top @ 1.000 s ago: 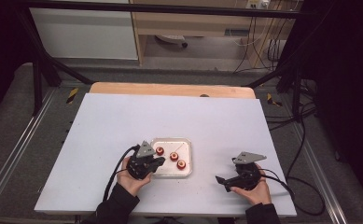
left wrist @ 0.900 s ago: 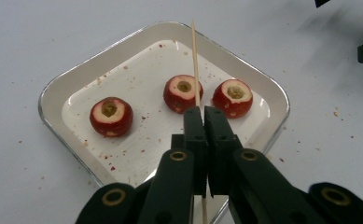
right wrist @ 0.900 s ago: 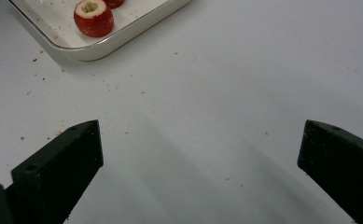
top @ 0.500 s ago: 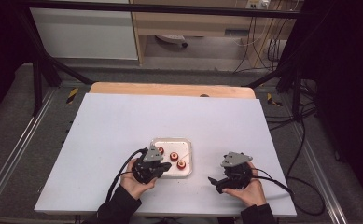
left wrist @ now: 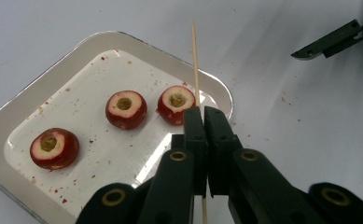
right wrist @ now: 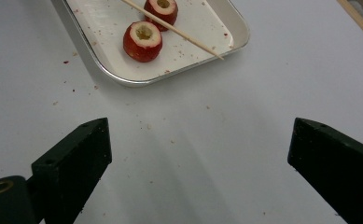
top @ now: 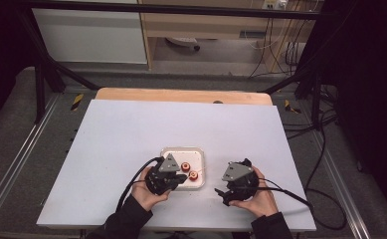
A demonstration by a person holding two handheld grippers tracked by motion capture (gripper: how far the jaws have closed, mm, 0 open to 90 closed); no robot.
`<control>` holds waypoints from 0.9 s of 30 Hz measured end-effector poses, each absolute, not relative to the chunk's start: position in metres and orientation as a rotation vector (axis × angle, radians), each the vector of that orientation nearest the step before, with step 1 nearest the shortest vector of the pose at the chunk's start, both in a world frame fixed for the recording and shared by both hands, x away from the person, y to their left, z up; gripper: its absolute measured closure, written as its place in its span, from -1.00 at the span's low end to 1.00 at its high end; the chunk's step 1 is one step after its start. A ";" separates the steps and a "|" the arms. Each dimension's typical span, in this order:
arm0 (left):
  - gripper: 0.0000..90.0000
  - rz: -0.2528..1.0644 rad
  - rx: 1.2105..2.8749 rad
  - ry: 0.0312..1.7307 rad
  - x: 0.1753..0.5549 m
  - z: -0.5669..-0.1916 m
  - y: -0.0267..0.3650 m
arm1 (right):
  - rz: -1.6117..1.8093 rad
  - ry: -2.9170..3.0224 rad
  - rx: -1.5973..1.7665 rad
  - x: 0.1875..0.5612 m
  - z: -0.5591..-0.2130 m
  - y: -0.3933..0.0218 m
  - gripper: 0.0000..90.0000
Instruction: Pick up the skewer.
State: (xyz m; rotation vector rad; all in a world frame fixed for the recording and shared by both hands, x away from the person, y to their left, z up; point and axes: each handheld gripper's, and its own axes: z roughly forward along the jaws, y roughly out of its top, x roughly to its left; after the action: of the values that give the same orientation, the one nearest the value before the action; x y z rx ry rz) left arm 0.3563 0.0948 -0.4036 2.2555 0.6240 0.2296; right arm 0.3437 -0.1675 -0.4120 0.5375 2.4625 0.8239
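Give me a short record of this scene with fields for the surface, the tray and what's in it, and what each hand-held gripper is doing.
surface: white table, scattered with red crumbs
tray: white, shallow, rounded corners
tray contents: three cored red fruit pieces, cut side up
left hand-held gripper: shut on a thin wooden skewer, whose tip points out over the tray's far edge
right hand-held gripper: open, nothing between the jaws, above bare table beside the tray
skewered so far: none, the skewer is bare

both grippers are black; the left gripper (top: 180, 178) and the right gripper (top: 221, 193) each carry a grey three-cornered plate on top. a black cable trails from the rear of each. brass-ringed screw holes sit below the flat, square-ended jaws. the person wears dark sleeves (top: 126, 221).
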 end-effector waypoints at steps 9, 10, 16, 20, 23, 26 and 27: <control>0.96 0.216 2.313 0.578 0.357 -0.404 0.081 | 0.723 2.490 0.328 0.341 -0.404 -0.151 -0.60; 0.96 0.214 2.319 0.572 0.357 -0.404 0.079 | 0.714 2.495 0.305 0.341 -0.404 -0.150 -0.57; 0.96 0.205 2.349 0.542 0.358 -0.404 0.070 | 0.671 2.486 0.159 0.339 -0.408 -0.144 -0.35; 0.96 0.202 2.370 0.514 0.357 -0.402 0.062 | 0.636 2.487 0.062 0.338 -0.412 -0.141 -0.21; 0.96 0.202 2.385 0.489 0.356 -0.401 0.055 | 0.615 2.481 0.020 0.338 -0.412 -0.141 -0.13; 0.96 0.199 2.393 0.471 0.354 -0.400 0.048 | 0.583 2.469 -0.073 0.337 -0.413 -0.142 0.04; 0.96 0.199 2.395 0.463 0.354 -0.400 0.046 | 0.583 2.469 -0.073 0.337 -0.413 -0.142 0.04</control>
State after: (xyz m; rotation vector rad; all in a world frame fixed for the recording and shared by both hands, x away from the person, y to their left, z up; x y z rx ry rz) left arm 0.3538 0.0460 -0.3995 2.3955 0.4627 0.1989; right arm 0.3366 -0.1417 -0.4131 -0.0729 2.4689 0.5831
